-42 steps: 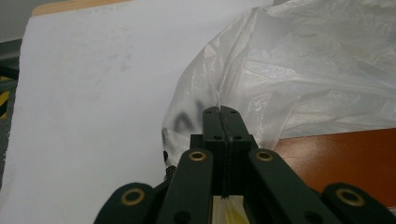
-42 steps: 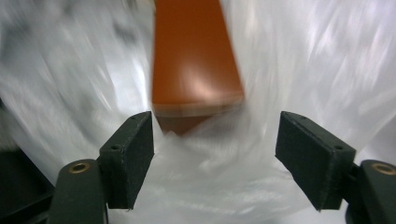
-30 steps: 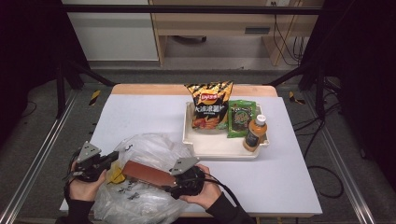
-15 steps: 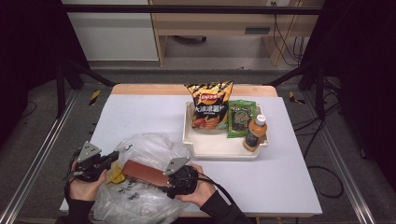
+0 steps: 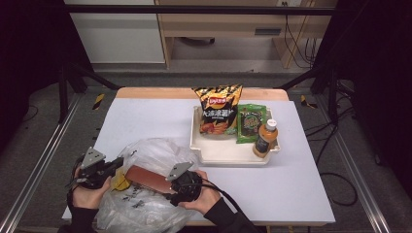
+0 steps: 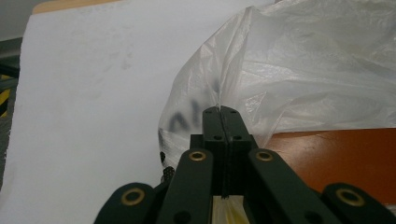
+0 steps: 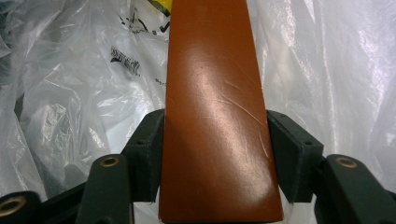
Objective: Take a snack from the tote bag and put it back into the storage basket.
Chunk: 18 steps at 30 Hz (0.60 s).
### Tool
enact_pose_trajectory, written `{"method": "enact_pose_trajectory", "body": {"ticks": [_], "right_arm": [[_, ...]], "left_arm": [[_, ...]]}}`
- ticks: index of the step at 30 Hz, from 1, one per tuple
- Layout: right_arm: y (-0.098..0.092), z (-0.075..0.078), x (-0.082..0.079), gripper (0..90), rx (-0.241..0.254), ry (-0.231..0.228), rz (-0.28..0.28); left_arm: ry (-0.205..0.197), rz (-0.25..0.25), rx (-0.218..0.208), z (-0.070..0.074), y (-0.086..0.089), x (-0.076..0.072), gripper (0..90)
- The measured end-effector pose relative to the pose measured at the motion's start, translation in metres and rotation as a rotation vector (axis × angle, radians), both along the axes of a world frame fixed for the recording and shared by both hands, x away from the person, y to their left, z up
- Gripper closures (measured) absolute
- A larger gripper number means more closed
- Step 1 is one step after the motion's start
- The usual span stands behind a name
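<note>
A crumpled clear plastic bag [image 5: 145, 204] lies at the table's near left corner. My left gripper [image 5: 118, 165] is shut on the bag's edge, and the thin film is pinched between its closed jaws [image 6: 223, 119]. A flat reddish-brown box [image 5: 145, 177] sticks into the bag's mouth. My right gripper [image 5: 168, 187] is shut on the box's near end, one pad pressing each long side [image 7: 215, 140]. The box [image 7: 212, 93] points away from the gripper into the bag [image 7: 70, 93]. A yellow item [image 5: 119, 182] lies inside the bag by the left gripper.
A cream tray [image 5: 214, 154] stands right of centre. It holds a chips bag [image 5: 217, 111], a green snack packet [image 5: 250, 124] and an orange drink bottle [image 5: 265, 138]. White tabletop [image 5: 301, 184] stretches right of the hands.
My right gripper and the brown box have slid slightly left, toward the bag. The left gripper has kept still on the bag's edge.
</note>
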State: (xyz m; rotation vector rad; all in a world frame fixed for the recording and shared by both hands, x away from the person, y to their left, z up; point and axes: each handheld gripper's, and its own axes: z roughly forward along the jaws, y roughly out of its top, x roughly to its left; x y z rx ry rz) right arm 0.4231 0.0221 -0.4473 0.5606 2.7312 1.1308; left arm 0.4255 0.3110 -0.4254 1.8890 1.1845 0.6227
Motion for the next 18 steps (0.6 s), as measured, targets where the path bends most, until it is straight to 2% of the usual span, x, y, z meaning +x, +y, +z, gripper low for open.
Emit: {"method": "enact_pose_trajectory", "body": {"ticks": [5, 12, 18], "right_arm": [[-0.001, 0.002, -0.003, 44.0, -0.003, -0.015, 0.007], [-0.008, 0.012, -0.013, 44.0, 0.030, -0.031, 0.083], [-0.019, 0.022, -0.015, 44.1, 0.070, -0.038, 0.100]], "left_arm": [[0.001, 0.008, 0.000, 0.000, 0.002, 0.000, 90.0], [-0.001, 0.011, -0.001, 0.000, 0.002, 0.000, 90.0], [0.000, 0.010, 0.002, 0.000, 0.002, 0.001, 90.0]]}}
